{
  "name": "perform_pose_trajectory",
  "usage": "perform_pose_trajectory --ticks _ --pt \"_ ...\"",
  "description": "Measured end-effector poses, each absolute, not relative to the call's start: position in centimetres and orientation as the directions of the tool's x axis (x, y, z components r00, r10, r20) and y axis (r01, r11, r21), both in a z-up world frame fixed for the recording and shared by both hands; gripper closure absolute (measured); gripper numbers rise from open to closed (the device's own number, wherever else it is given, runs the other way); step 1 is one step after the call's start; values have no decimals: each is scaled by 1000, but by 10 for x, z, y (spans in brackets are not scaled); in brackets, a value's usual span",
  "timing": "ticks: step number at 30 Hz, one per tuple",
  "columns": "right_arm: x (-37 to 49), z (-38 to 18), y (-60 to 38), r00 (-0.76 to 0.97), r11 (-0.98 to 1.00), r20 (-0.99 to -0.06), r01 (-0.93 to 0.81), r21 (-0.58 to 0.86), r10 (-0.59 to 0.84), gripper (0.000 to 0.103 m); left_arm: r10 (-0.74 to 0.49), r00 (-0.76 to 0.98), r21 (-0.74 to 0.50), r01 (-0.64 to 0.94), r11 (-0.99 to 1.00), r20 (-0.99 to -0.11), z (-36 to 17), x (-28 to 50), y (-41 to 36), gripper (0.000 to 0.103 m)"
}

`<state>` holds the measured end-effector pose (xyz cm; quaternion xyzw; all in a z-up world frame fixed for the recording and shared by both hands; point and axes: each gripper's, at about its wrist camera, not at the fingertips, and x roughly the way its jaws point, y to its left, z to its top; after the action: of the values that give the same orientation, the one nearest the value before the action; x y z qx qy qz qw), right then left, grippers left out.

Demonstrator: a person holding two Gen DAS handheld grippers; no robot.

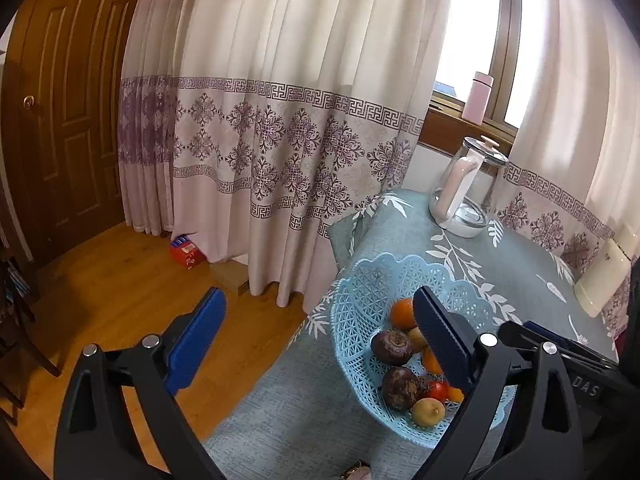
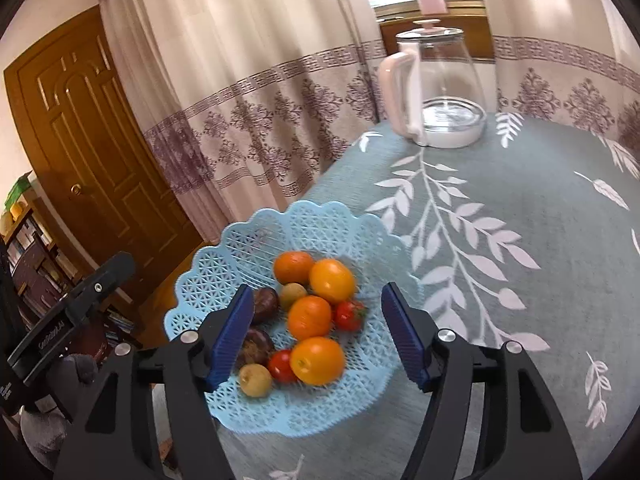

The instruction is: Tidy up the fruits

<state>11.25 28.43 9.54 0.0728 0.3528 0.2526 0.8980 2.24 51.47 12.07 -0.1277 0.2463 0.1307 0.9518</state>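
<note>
While all the fruit sits piled in the blue basket (image 2: 256, 248) near the table's left edge, right gripper (image 2: 318, 336) hovering above, jaws apart, empty; left gripper (image 1: 320, 336) apart too. Probably finished; otherwise pick gently.

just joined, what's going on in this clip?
A person is sorting fruit with two handheld grippers. All the fruit in view, oranges, dark round fruits and small red ones, sits in the blue lattice basket on the table. The right gripper hovers open over the pile; the left gripper is open, holding nothing.
</note>
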Motion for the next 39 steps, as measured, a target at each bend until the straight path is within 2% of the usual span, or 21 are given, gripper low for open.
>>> perform_pose_trajectory --ticks 6,8,12,15,24,39 --pt "106 91 270 626 869 -604 -382 315 494 36 180 848 -162 -294 942 -498 123 22 508 5" --pt "100 90 267 640 877 -601 -379 296 479 25 186 848 -149 -295 944 -496 123 22 505 5" --pt "90 89 267 662 890 -600 -385 244 450 24 188 846 -131 -288 949 -499 122 23 500 5" --pt "81 89 268 676 898 -599 -393 201 430 15 189 844 -104 -275 956 -501 120 22 494 5" --pt "63 89 268 714 918 -601 -385 91 359 7 188 844 -34 -237 971 -503 117 17 476 3" --pt "45 85 270 727 918 -613 -396 -5 310 5 206 838 85 -189 978 -506 109 15 456 3"
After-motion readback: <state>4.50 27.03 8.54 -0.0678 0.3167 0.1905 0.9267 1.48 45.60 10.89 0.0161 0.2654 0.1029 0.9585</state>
